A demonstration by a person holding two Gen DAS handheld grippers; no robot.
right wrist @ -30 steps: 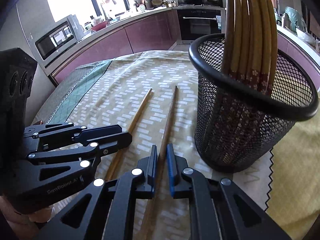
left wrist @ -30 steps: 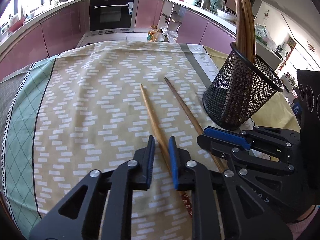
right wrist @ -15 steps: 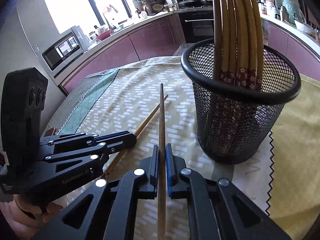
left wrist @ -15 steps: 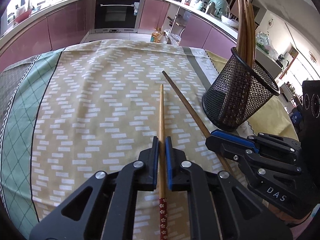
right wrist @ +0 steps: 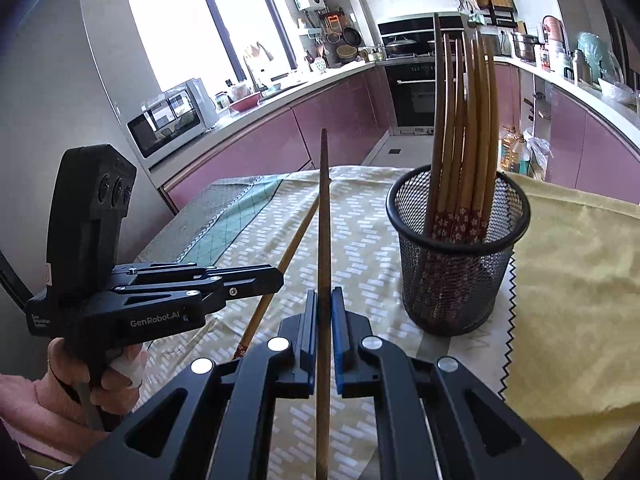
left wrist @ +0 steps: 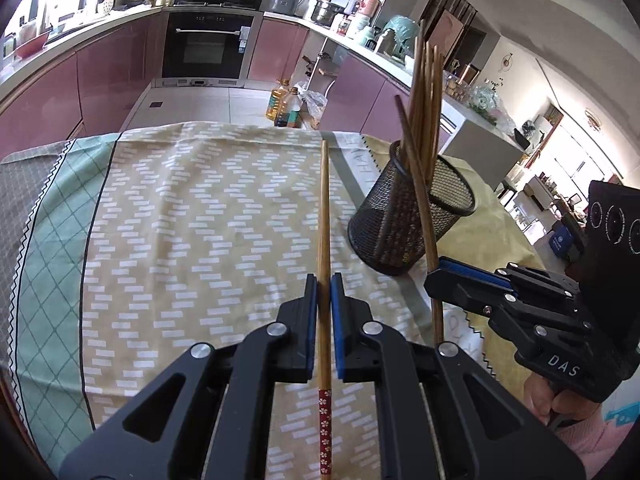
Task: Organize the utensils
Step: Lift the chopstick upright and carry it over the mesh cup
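Both handheld grippers are matte black plastic frames with triangular cut-outs and round silver screw heads at the linkage joints. The left gripper (left wrist: 324,292) and the right gripper (right wrist: 324,308) each carry flat blue pads on the inner faces of their fingers. Seen from the right wrist, the left unit's side reads "GenRobot.AI" in white, under a tall black block with three round lenses. The right unit shows "DAS". Pink sleeves cover both wrists; white tape wraps one finger.

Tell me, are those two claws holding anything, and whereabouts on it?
Yes. The left gripper clamps one chopstick on its bare wood, just above the red flowered end. The right gripper clamps a second chopstick partway along its shaft.
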